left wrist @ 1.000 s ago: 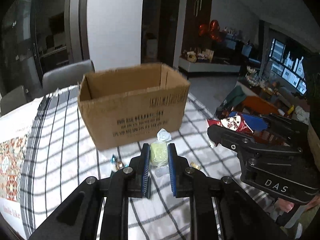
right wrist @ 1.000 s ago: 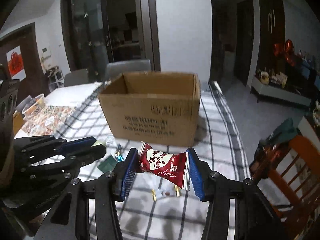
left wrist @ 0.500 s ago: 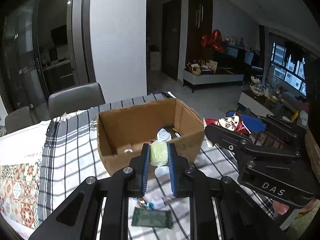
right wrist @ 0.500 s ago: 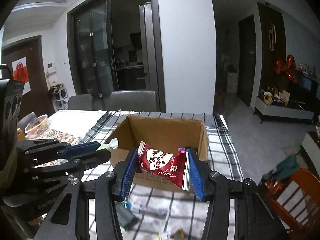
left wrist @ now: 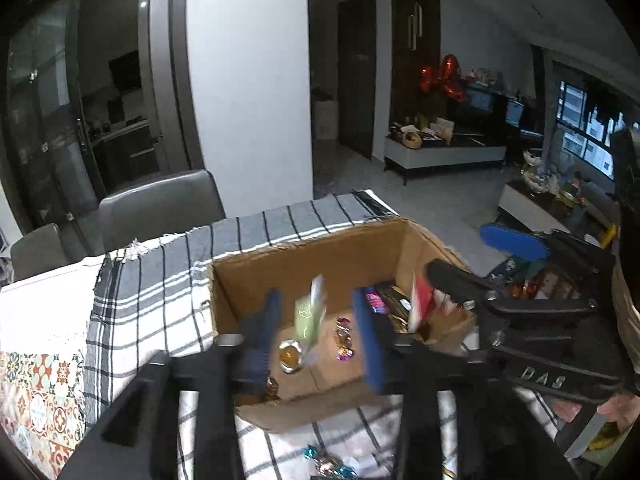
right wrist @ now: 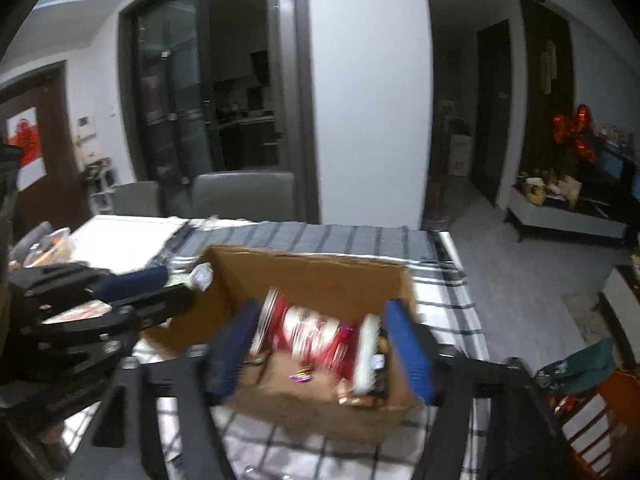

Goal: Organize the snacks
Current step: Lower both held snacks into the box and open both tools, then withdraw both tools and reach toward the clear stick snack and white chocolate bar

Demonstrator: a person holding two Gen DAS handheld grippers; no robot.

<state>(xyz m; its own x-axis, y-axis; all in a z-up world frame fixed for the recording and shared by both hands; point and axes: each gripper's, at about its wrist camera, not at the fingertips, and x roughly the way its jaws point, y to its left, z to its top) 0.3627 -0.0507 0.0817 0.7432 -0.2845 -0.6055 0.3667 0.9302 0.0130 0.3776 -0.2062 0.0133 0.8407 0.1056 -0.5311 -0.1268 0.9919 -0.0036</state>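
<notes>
Snacks, green and red, drop between both released tongs into the cardboard box.

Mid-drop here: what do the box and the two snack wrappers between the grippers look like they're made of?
Box: brown corrugated cardboard, matte, with raw, slightly ragged top edges. Green candy: looks like thin plastic film, pale and faintly glossy, though motion blur leaves it uncertain. Red snack pack: probably printed glossy plastic or foil film, red and white, with crimped ends; also blurred.
</notes>
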